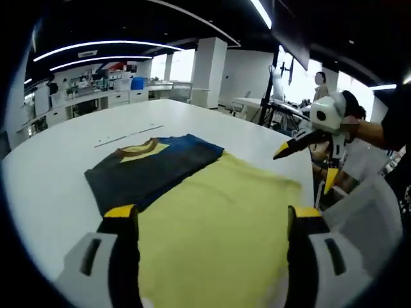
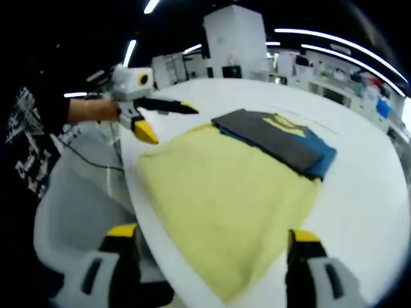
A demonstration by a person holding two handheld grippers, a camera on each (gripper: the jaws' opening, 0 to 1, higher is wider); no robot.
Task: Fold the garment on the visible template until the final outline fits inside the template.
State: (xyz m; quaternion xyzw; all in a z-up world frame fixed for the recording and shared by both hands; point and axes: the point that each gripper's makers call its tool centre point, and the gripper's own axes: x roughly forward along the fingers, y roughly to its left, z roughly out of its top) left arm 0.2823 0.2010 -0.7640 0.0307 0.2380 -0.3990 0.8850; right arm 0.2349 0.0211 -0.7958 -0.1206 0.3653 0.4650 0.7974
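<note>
Now | garment (image 1: 212, 212) flat betw. left claw (image 1: 212, 221) jaws | both claws open

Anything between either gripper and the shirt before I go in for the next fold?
Nothing visible. Both the left gripper and the right gripper are open, with the garment lying flat on the white table directly ahead.

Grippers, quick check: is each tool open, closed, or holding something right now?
Left gripper: open, holding nothing, above the yellow part of the garment.
Right gripper: open, holding nothing.
</note>
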